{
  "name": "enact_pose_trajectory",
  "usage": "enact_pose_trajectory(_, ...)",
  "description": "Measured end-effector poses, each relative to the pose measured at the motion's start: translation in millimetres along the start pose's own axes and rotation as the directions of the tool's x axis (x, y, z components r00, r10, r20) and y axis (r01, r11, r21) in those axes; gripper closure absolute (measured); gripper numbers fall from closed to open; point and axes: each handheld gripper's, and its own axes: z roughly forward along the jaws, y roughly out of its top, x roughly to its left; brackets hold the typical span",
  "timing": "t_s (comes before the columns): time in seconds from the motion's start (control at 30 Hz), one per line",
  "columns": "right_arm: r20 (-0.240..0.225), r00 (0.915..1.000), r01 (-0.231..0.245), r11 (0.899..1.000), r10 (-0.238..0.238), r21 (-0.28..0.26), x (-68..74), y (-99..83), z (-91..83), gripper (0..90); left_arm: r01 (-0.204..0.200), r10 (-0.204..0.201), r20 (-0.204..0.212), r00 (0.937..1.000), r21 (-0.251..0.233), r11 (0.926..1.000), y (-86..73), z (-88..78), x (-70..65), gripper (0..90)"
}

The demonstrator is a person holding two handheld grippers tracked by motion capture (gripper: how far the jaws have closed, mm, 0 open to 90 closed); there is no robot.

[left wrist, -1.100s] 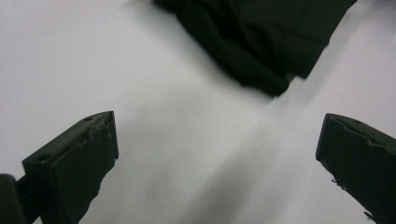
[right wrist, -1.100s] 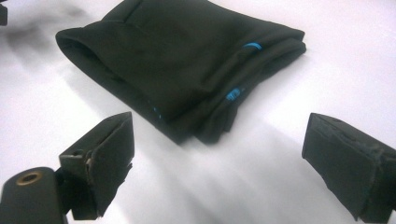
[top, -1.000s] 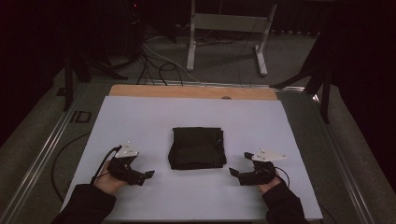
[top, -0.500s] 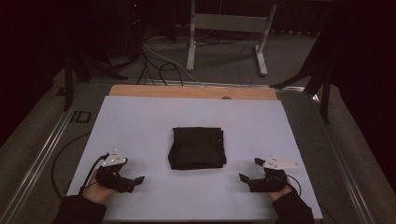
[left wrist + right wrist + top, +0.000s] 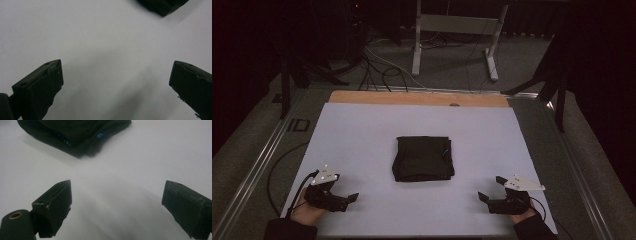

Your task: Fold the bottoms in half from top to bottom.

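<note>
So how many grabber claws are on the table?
2: the left gripper sits near the table's front-left corner, the right gripper near its front-right, with the folded black cloth between them.

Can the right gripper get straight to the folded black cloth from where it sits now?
Probably yes. The right gripper rests near the table's front edge with its jaws wide open, and only bare white tabletop lies between it and the black cloth. In the right gripper view the cloth's edge lies just ahead.

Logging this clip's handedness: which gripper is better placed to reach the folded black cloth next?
Right, marginally. The right gripper sits slightly nearer the folded black cloth, and its own view shows the cloth's corner close ahead of open jaws. The left gripper is open too, but a little farther off.
</note>
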Motion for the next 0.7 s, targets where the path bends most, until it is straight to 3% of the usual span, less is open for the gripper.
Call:
enact_pose_trajectory(0.43, 0.047, 0.9989, -0.002, 1.000, 0.001, 0.026, -1.2, -9.1, -5.8, 9.3, 0.009, -0.010, -0.037, 0.9993, -0.021, 0.9997, -10.2, -12.7, 3.6, 0.3)
enact_pose_trajectory(0.7, 0.060, 0.9982, -0.007, 1.000, 0.005, 0.029, -2.8, -9.4, -4.8, 9.4, 0.008, -0.009, -0.029, 0.9995, -0.037, 0.9993, -9.3, -14.1, 2.7, 0.3)
